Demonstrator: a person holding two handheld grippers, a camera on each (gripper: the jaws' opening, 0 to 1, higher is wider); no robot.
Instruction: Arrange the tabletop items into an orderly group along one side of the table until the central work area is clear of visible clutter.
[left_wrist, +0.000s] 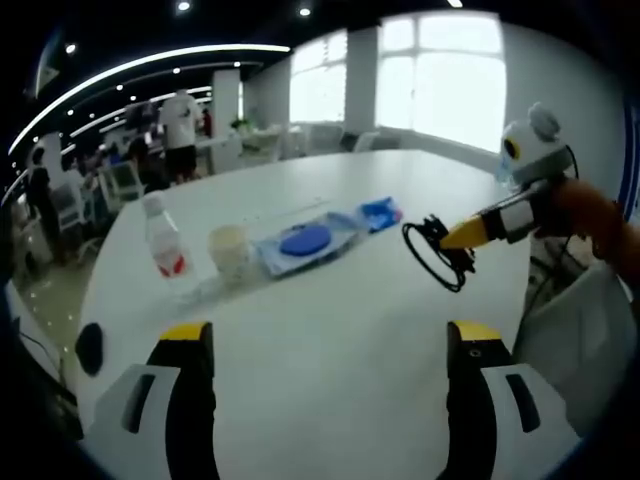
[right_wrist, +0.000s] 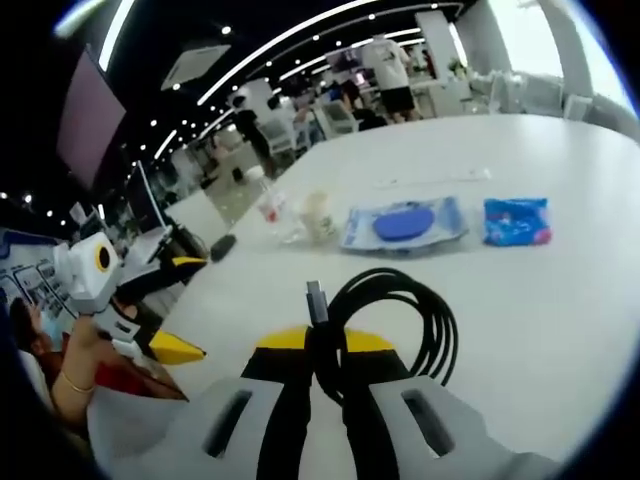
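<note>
A coiled black cable hangs pinched between the yellow-tipped jaws of my right gripper; in the left gripper view that right gripper holds the cable above the white table. My left gripper stands open over bare tabletop, and it appears as the other gripper at the left of the right gripper view. In a row on the table stand a clear bottle with a red label, a pale cup, a clear bag with a blue disc and a blue packet.
A small black object lies near the table's left edge. People and chairs are beyond the far side of the table. Bright windows fill the back wall. A person's arm holds the right gripper.
</note>
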